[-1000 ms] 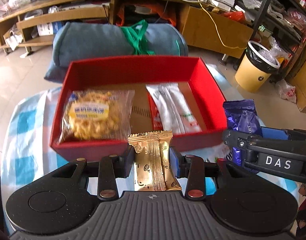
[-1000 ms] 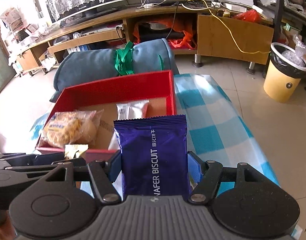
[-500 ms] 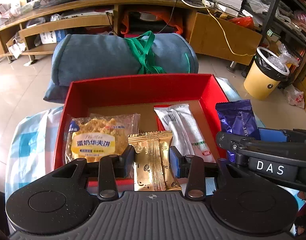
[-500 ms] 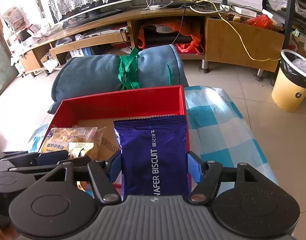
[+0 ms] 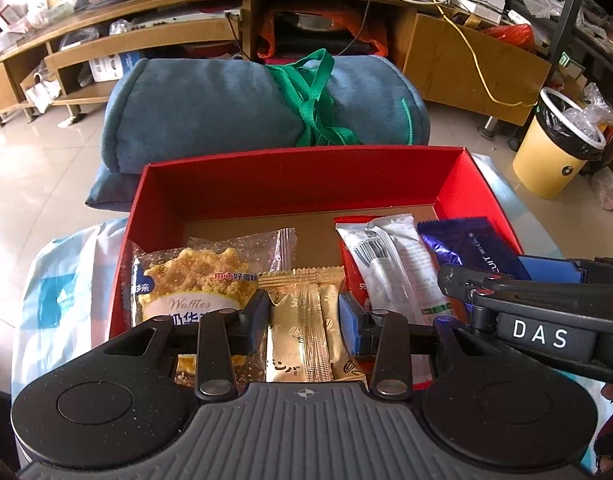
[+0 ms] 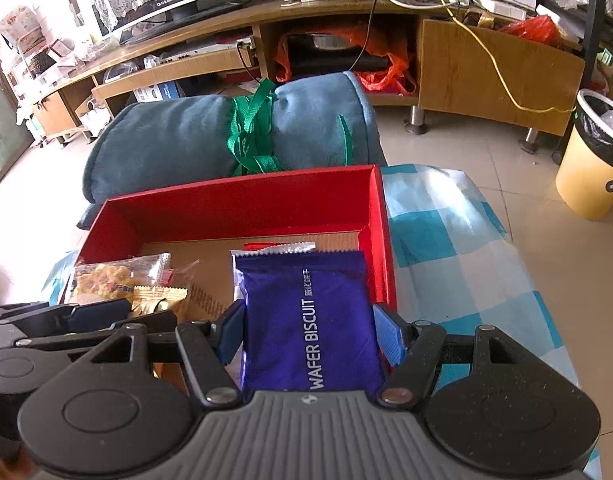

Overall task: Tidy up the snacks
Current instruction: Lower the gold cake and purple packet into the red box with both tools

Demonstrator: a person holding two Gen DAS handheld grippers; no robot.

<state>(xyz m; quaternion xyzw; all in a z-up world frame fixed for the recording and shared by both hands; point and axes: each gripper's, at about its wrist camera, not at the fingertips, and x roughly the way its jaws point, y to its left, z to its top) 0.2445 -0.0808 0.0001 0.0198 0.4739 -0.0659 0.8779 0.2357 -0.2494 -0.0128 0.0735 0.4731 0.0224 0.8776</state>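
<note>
A red box [image 5: 298, 176] [image 6: 242, 204] sits on the checked cloth. Inside lie a clear waffle pack [image 5: 186, 276] [image 6: 114, 276] on the left and a white-and-red stick pack [image 5: 398, 264] on the right. My left gripper [image 5: 302, 312] is shut on a gold snack packet [image 5: 302, 320] over the box's near part. My right gripper [image 6: 310, 328] is shut on a purple wafer biscuit packet [image 6: 306, 312], held over the box's right side; it shows in the left wrist view [image 5: 466, 248] beside the stick pack.
A rolled blue blanket [image 5: 234, 108] [image 6: 210, 136] tied with green strap lies just behind the box. A yellow bin [image 5: 554, 152] [image 6: 594, 168] stands on the floor at right. The blue checked cloth [image 6: 458, 256] extends right of the box. A wooden TV stand [image 5: 466, 52] lines the back.
Both grippers have moved forward with their packets, from in front of the box's near wall to over its inside. The packets stay gripped.
</note>
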